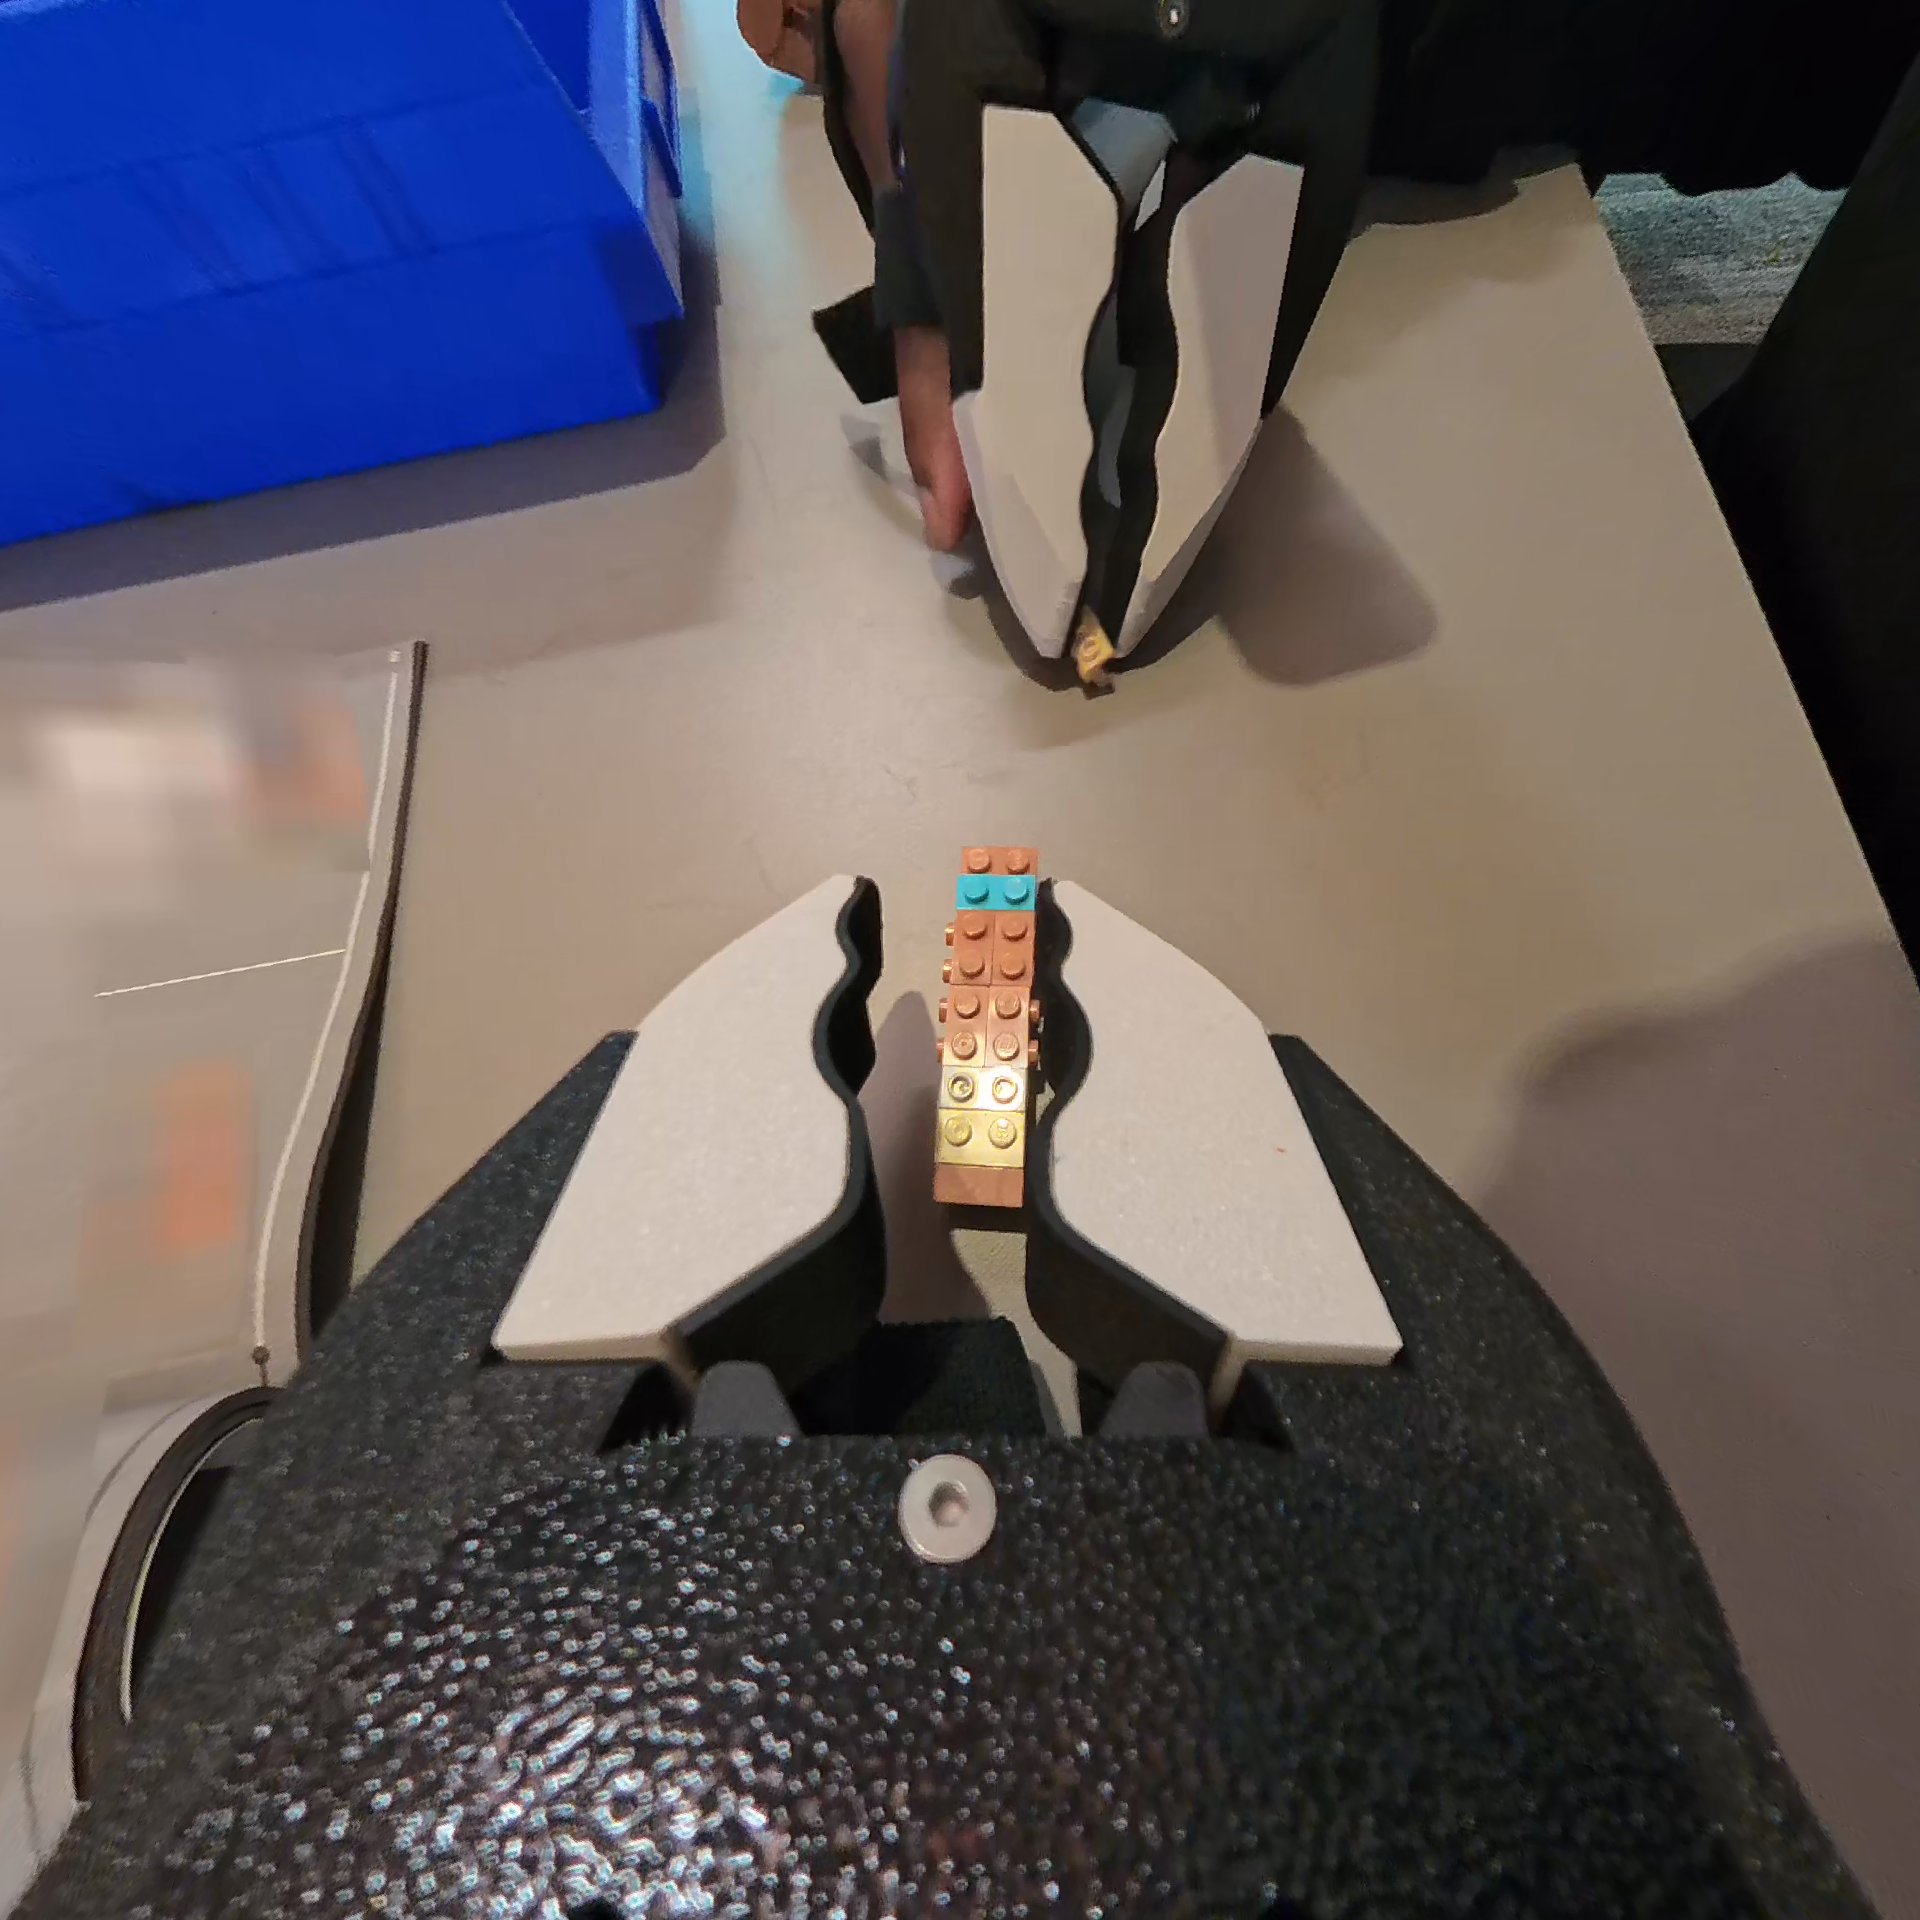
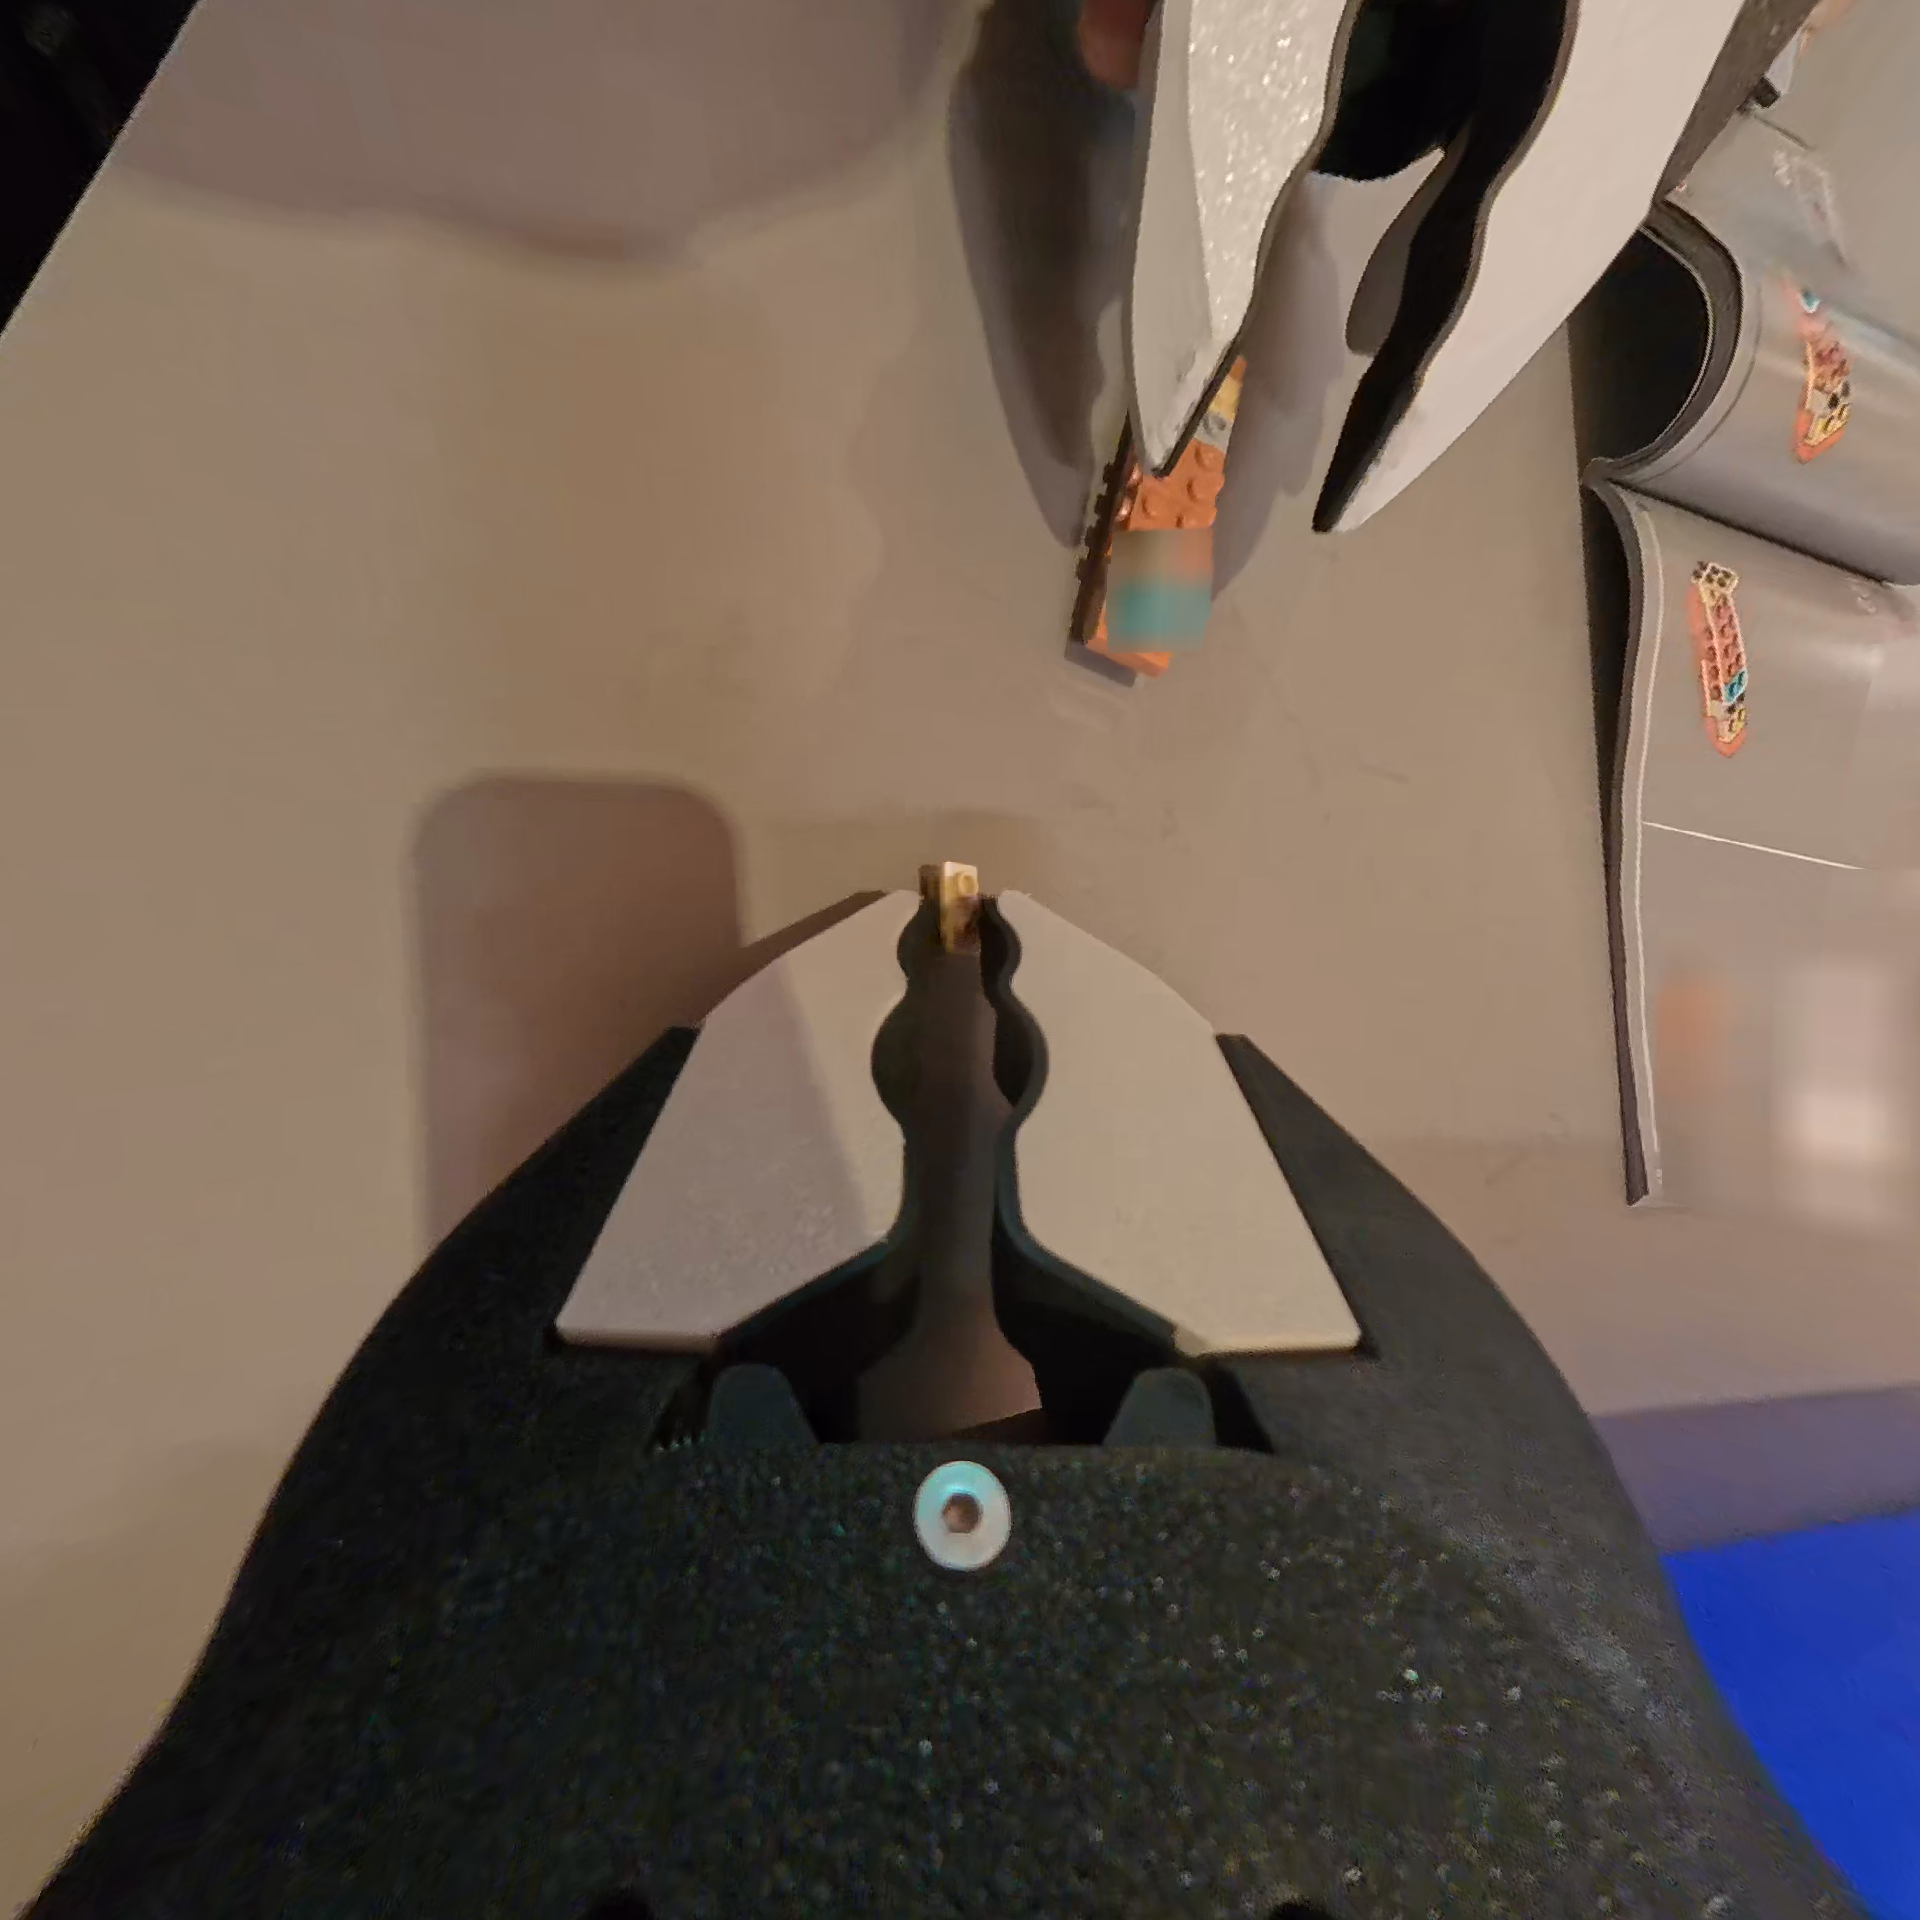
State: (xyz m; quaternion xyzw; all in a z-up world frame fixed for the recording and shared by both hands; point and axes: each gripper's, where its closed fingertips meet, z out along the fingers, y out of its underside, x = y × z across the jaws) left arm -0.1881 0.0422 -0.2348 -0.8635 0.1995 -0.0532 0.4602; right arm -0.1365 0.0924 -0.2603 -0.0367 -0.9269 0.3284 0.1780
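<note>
The left gripper [image 1: 961, 904] stood open around a brown, teal and gold brick strip [image 1: 992, 1023] that lay against its right pad only. The right gripper [image 2: 951, 909] pinched a small gold brick [image 2: 954, 902] above the beige table [image 1: 644, 769], near a blue bin [image 1: 312, 260].

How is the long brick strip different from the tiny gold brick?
The brick strip is long, many copper, teal and gold pieces joined; the gold brick is one tiny piece. The strip lies between the left gripper's parted fingers; the right gripper pinches the gold brick. Both have studs.
</note>
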